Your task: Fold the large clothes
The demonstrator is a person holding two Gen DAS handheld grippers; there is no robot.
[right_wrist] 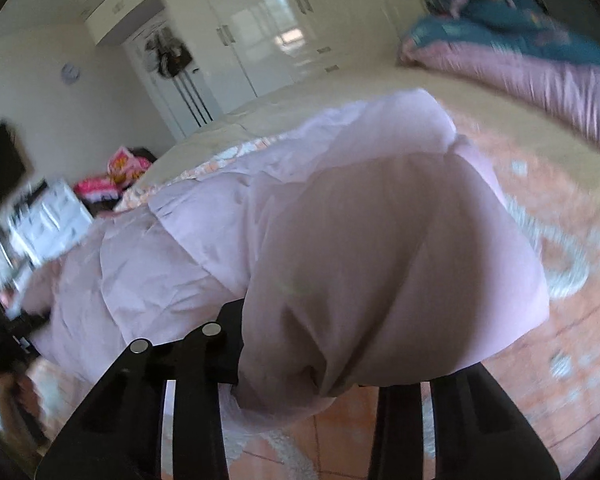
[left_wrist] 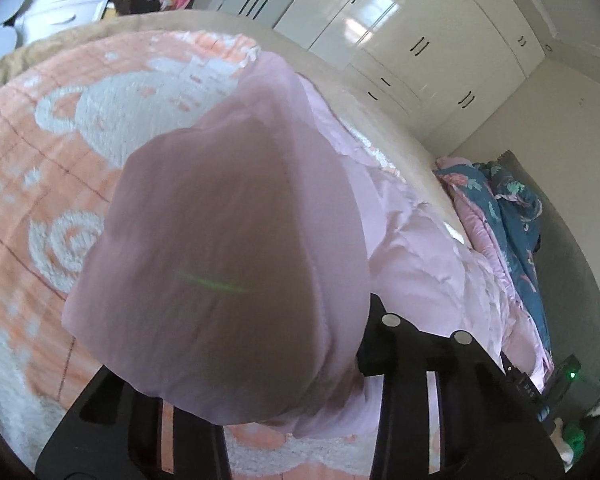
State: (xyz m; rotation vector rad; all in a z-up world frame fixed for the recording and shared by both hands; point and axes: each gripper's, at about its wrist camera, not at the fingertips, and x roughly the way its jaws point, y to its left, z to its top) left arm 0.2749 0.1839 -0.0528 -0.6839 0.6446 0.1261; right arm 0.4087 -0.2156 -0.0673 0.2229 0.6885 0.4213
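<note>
White wardrobe doors (left_wrist: pixel 400 36) stand behind a wide bed (right_wrist: pixel 320 92), which carries an orange and white patterned blanket (left_wrist: pixel 52 152) and, at its far end, a bundled blue flowered quilt (left_wrist: pixel 512 216). On the blanket lies the large pale pink garment (left_wrist: pixel 412 256), crumpled, and both of its near parts are lifted up before the cameras. The left gripper (left_wrist: pixel 260 360) has its jaws clenched on one pink fold and the right gripper (right_wrist: pixel 332 364) grasps another fold in the same way, each fold hiding the fingertips.
</note>
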